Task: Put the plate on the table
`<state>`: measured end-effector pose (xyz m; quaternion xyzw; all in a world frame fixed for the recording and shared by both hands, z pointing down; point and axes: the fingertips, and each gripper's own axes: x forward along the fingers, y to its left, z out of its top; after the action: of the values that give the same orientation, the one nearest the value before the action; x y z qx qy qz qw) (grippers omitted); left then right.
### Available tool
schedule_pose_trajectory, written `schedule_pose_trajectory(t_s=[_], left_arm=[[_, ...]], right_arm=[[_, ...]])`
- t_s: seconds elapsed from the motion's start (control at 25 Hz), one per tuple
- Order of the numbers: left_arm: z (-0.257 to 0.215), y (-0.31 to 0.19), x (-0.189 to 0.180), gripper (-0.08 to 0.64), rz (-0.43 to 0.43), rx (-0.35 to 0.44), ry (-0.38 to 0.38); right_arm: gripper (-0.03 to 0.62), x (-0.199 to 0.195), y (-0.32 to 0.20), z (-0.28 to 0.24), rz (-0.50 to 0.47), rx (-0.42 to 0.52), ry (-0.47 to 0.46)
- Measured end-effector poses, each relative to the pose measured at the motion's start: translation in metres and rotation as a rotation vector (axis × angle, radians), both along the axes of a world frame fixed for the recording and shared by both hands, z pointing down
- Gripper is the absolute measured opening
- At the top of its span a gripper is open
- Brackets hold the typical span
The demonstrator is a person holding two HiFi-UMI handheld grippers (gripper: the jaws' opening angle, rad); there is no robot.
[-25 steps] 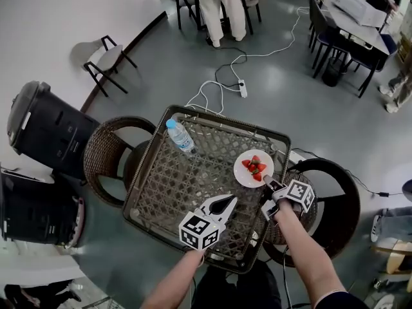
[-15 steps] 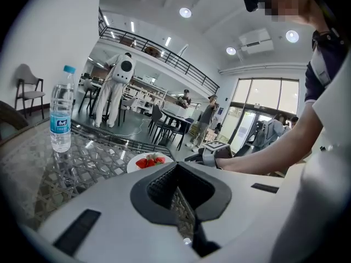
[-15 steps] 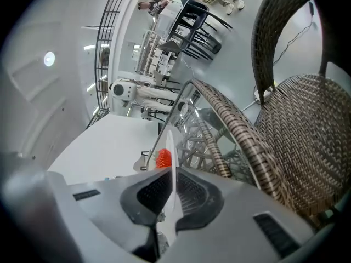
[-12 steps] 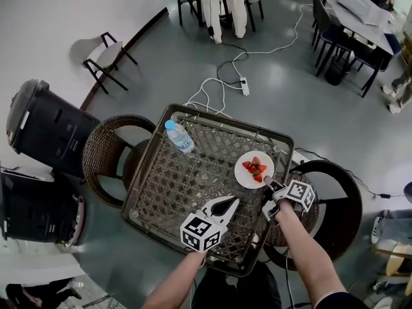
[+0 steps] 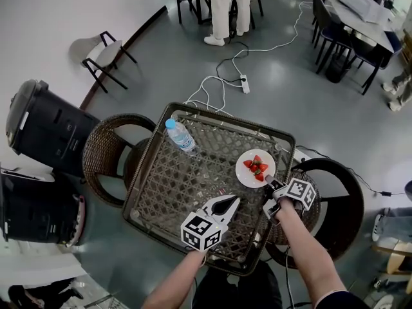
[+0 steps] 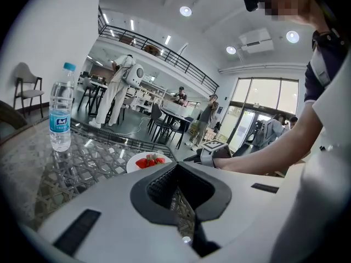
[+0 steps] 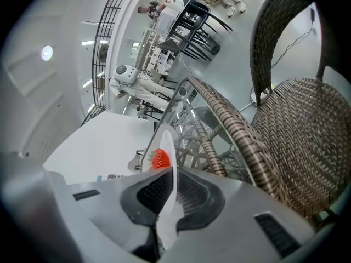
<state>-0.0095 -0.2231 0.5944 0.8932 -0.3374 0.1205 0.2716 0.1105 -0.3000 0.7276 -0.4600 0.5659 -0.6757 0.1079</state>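
Plate [image 5: 245,173] is at the wicker counter's [image 5: 193,179] right edge, rim clamped by the right tool [image 5: 267,181]; left tool [image 5: 226,201] closed, empty. Risk: tilting during release could spill the strawberries [image 5: 256,167] or drop it off the edge.

Left gripper [image 6: 177,166] jaws together, empty; plate [image 6: 131,162] of strawberries [image 6: 149,161] and bottle [image 6: 59,116] beyond.

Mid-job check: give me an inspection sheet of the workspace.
Surface: wicker table, glass top.
Job's things: plate with strawberries, over table's right side, rim in right tool; contact with table unclear.
Clutter: bottle, upright, far left corner.
Tools: left tool shut, empty, over near edge; right tool shut on plate.
Cables: white cable and power strip on floor beyond table.
Surroundings: wicker chairs either side; person standing far off.
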Motion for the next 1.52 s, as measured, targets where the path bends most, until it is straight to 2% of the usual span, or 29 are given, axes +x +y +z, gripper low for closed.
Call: schedule_pose_trajectory(t_s=[0.2,1.12,1.36,1.52], left_arm=[[0.002,0.001,-0.002,0.006,0.004,-0.006,-0.001],[0.007,0.007,-0.006,0.006,0.018,-0.026,0.004],[0.006,0.007,-0.008,0.006,0.020,-0.030,0.004],[0.006,0.008,-0.009,0.006,0.023,-0.032,0.006]], right_arm=[[0.018,0.001,0.000,0.009,-0.005,-0.033,0.063],[0.038,0.013,-0.007,0.011,-0.067,-0.064,0.321],[0.044,0.016,-0.009,0.008,-0.111,-0.062,0.446],[0.048,0.016,-0.009,0.007,-0.132,-0.060,0.490]])
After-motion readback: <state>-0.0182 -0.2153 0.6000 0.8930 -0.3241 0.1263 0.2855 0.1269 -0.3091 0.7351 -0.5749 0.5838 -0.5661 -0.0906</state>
